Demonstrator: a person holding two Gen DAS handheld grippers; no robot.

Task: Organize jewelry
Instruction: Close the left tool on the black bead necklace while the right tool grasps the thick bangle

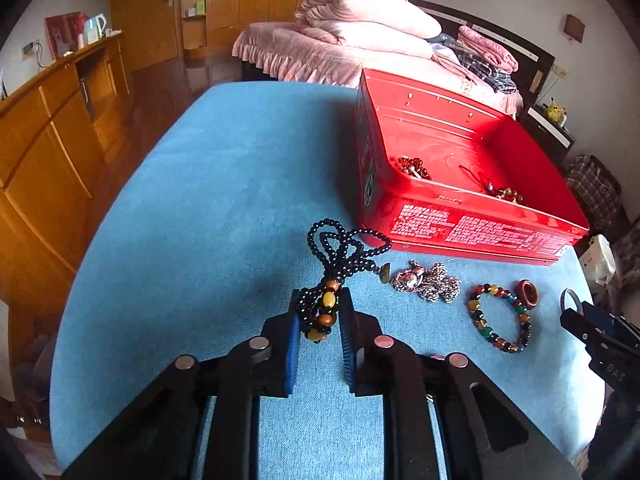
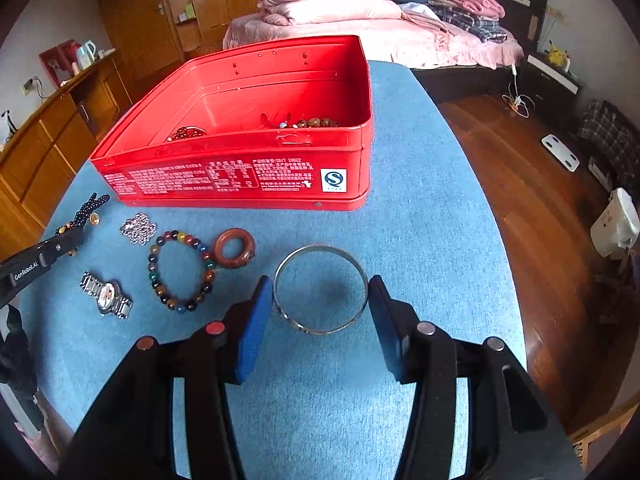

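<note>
A red tin box [image 1: 472,220] [image 2: 240,178] stands on the blue table and holds some beaded pieces. My left gripper [image 1: 320,320] is open, its fingers on either side of the amber end of a black bead necklace [image 1: 344,246] lying on the cloth. My right gripper [image 2: 320,300] is open around a silver bangle [image 2: 320,330] lying flat. Between them lie a silver chain pile [image 1: 428,282] [image 2: 139,229], a multicoloured bead bracelet [image 1: 500,316] [image 2: 180,270], a brown ring [image 1: 528,292] [image 2: 235,248] and a silver wristwatch [image 2: 106,294].
The blue cloth table [image 1: 208,216] [image 2: 432,208] ends close on the right, with wooden floor [image 2: 532,184] beyond. A wooden sideboard [image 1: 52,128] stands at left and a bed with pink bedding [image 1: 360,40] behind.
</note>
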